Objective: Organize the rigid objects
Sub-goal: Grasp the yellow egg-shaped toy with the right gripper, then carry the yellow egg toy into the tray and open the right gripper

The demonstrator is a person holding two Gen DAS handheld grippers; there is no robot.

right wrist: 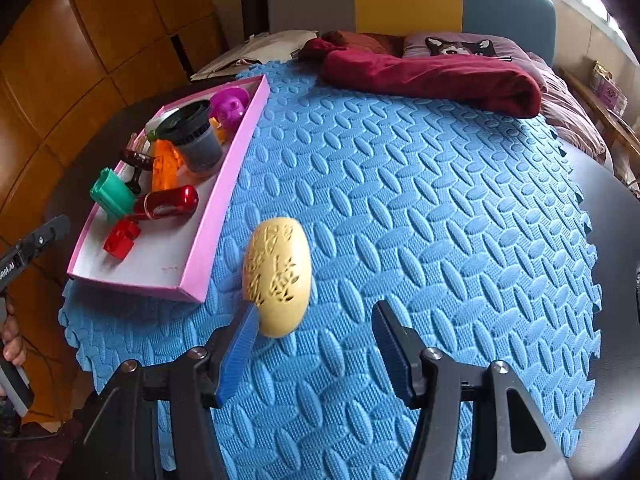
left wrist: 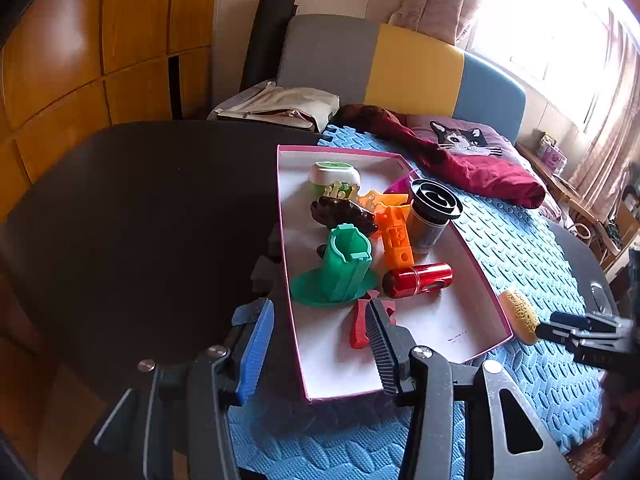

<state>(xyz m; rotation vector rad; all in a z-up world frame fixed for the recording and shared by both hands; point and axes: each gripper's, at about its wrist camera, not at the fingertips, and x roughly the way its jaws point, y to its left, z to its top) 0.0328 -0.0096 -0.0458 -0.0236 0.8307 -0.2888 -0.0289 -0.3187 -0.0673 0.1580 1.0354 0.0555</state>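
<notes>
A pink-edged white box point(left wrist: 472, 280) point(right wrist: 216, 216) lies on the blue foam mat point(right wrist: 420, 220). It holds a green stand point(left wrist: 344, 268), a red cylinder point(left wrist: 418, 280), a small red piece point(left wrist: 358, 326), an orange block point(left wrist: 396, 240), a dark cup point(left wrist: 430, 216) and several other toys. My left gripper point(left wrist: 319, 307) is open and straddles the box's near left wall, one finger outside and one inside, above the red piece. A yellow carved oval point(right wrist: 278, 276) point(left wrist: 520, 314) rests on the mat beside the box's right wall. My right gripper point(right wrist: 316, 312) is open. The oval touches its left fingertip only.
A dark red cloth point(right wrist: 432, 76) and a cat-print pillow point(right wrist: 460, 46) lie at the mat's far end. The round dark table point(left wrist: 140, 208) extends left of the box. Wooden cupboards point(left wrist: 80, 60) stand at left, with a grey, yellow and blue headboard point(left wrist: 412, 68) behind. A hand point(right wrist: 12, 344) shows at the left edge.
</notes>
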